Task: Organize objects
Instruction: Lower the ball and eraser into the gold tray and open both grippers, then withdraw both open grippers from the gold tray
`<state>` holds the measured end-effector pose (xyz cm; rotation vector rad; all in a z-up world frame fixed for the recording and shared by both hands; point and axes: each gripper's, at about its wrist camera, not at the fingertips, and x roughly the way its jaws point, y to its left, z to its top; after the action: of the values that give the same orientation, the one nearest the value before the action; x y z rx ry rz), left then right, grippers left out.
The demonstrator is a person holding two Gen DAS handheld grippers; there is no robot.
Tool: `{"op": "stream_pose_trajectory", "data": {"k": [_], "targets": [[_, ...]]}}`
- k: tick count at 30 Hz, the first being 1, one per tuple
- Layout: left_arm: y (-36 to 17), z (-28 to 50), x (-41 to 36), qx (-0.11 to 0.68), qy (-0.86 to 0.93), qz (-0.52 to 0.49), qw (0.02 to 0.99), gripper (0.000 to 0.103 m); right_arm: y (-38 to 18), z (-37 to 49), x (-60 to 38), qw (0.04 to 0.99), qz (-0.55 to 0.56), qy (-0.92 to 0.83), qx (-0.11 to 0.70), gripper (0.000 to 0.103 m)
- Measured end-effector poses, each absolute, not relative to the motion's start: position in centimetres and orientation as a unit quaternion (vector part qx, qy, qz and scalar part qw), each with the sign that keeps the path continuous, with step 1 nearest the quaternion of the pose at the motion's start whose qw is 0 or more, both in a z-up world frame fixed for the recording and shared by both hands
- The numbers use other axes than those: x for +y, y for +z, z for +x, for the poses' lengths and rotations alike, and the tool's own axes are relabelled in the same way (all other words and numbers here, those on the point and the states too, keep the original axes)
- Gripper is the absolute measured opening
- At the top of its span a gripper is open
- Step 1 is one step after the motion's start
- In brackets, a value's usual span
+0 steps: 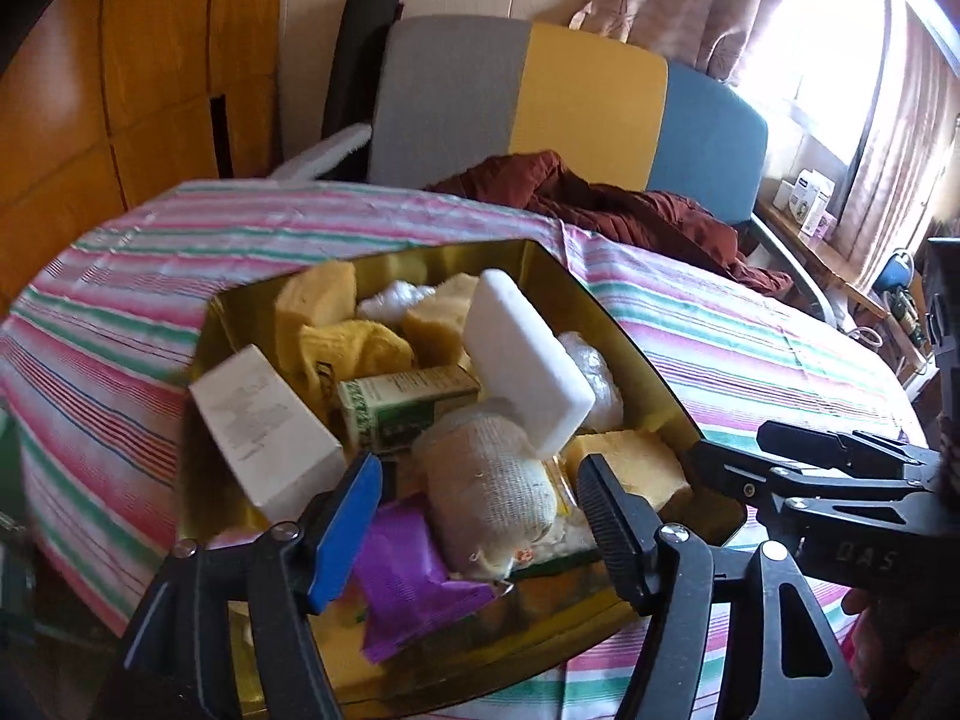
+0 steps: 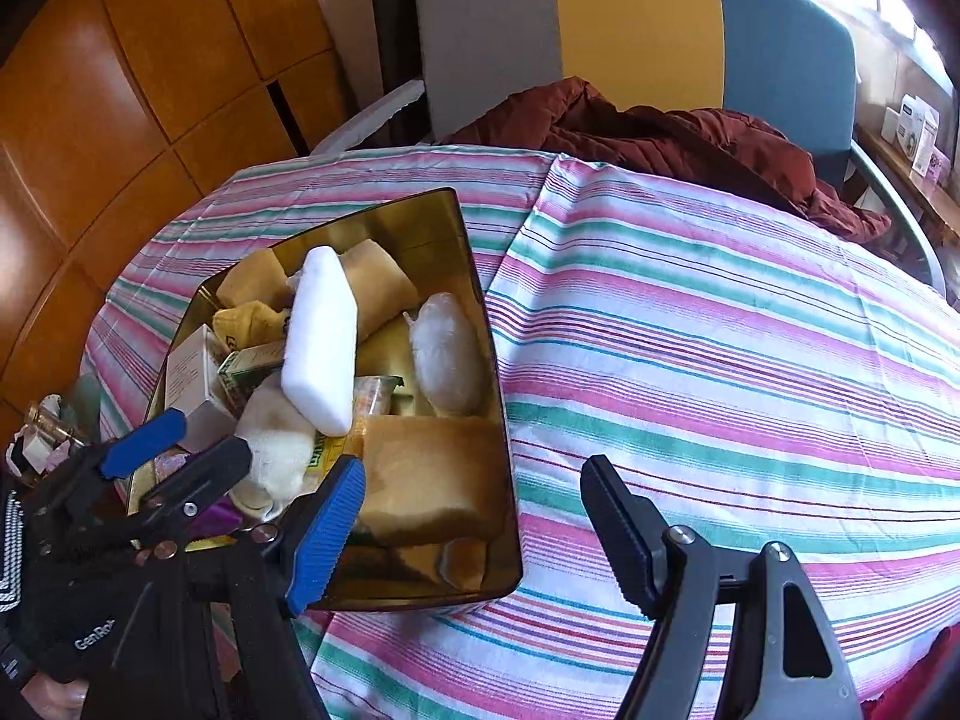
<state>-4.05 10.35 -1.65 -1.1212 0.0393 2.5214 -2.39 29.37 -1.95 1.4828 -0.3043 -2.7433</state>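
A gold metal box stands on the striped tablecloth, packed with several items: a white foam block, yellow sponges, a white carton, a green carton, a gauze roll and a purple packet. My left gripper is open and empty just above the box's near end, around the gauze roll. My right gripper is open and empty at the box's right side.
The striped cloth covers a round table with bare cloth to the right of the box. A dark red jacket lies on a grey, yellow and blue chair behind. A wooden cabinet is at left, and a shelf with boxes is at right.
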Motion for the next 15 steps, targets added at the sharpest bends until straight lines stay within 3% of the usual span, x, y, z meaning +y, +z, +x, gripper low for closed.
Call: {"op": "stream_pose_trajectory", "data": {"k": [11,15], "targets": [[0.4,-1.1,8.2,0.038,0.922,-0.355,0.150,0.080,-1.5,-0.7,26.7,-0.001,0.453,-0.889,-0.061,0.075],[0.7,-0.3,7.5,0.033,0.926,-0.350,0.136,0.091,-1.3,0.1,25.7,-0.021,0.436,-0.899,-0.040,0.076]]}}
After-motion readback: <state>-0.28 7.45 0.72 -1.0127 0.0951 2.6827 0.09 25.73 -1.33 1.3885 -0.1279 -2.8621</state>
